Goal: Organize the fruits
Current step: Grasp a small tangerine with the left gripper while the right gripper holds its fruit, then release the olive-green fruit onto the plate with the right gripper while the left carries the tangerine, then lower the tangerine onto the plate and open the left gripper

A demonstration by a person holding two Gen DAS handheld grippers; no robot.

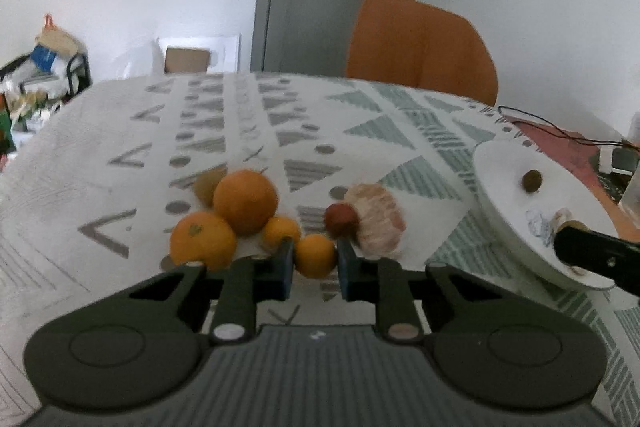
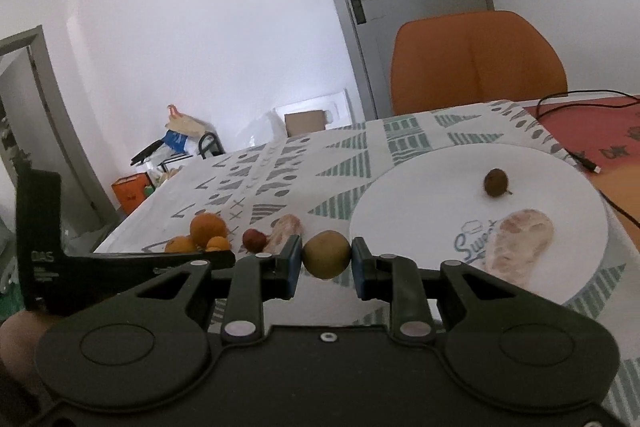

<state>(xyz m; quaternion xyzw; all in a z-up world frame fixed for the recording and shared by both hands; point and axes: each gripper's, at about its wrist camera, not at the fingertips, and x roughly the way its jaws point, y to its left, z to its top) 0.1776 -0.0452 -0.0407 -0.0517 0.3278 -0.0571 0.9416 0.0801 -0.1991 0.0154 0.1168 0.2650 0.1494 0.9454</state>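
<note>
Left wrist view, left tongs around small orange, contact unclear, right tongs gripping yellow-green fruit.

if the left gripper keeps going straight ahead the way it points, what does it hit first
The small orange already sits between the left gripper's open fingers, so it would meet that first. Just past it lie the reddish fruit and the peeled citrus, though depth is unclear.

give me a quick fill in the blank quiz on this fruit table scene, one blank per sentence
1. The right gripper is shut on a round ____-coloured fruit.
2. The white plate already holds a peeled citrus piece and a small ____ fruit.
3. The left gripper has a small ____ between its fingers.
4. The chair behind the table is ____.

Missing words: yellow-green; brown; orange; orange
</note>
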